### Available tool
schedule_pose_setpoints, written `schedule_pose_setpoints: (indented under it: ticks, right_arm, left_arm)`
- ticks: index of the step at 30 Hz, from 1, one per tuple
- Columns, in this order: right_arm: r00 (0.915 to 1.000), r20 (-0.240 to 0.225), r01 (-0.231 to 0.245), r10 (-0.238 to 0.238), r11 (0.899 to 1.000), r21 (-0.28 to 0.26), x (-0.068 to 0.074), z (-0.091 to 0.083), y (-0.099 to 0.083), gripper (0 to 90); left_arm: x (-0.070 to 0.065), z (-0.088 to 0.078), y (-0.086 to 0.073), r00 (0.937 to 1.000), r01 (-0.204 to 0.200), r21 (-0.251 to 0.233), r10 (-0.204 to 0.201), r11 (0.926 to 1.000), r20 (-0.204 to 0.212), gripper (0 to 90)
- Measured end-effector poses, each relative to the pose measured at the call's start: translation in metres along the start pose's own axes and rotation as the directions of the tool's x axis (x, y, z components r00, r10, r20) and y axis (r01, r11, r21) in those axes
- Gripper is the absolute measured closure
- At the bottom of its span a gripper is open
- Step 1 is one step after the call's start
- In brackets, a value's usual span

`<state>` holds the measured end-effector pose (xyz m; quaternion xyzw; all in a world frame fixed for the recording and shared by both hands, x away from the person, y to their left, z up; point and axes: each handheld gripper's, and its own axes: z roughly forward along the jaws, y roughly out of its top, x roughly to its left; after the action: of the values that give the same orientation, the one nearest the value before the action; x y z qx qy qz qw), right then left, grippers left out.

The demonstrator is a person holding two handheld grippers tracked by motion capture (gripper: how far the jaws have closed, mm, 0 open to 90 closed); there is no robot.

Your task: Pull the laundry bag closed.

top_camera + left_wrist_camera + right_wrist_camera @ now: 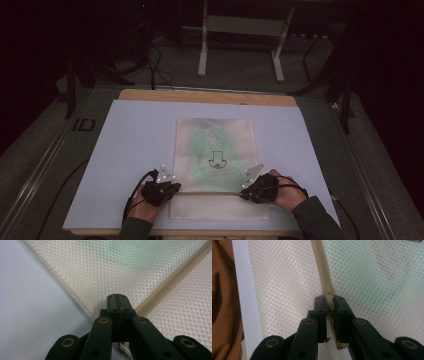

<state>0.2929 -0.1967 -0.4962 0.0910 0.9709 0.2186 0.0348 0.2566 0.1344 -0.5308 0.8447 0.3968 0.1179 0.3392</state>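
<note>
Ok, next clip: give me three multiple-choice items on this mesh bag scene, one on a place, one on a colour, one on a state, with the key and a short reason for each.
1. Where on the mesh bag do the two grippers sit?
A. at its far edge
B. at the two ends of its zipper line, near the person
C. both at its left side

2. What colour is the thing seen through the mesh?
A. red
B. pale green
C. dark blue

3. How do the right gripper's jaws stand?
A. wide open above the bag
B. open beside the board
C. closed on the zipper

Key: B, since the high view shows the left gripper and the right one at either end of the zipper line; B, since a green garment shows through the mesh; C, since the right gripper view shows the jaws pinching the zipper slider.
</note>
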Motion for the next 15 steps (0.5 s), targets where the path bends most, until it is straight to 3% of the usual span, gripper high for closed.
schedule_pose_setpoints:
  ticks: [15]
  right_arm:
    - [0.9993, 0.008, -0.035, 0.036, 0.999, -0.013, 0.0, -0.004, -0.017, 82.3]
  left_arm:
    - [0.0, 0.0, 0.0, 1.0, -0.009, 0.001, 0.009, 1.0, -0.005, 89.5]
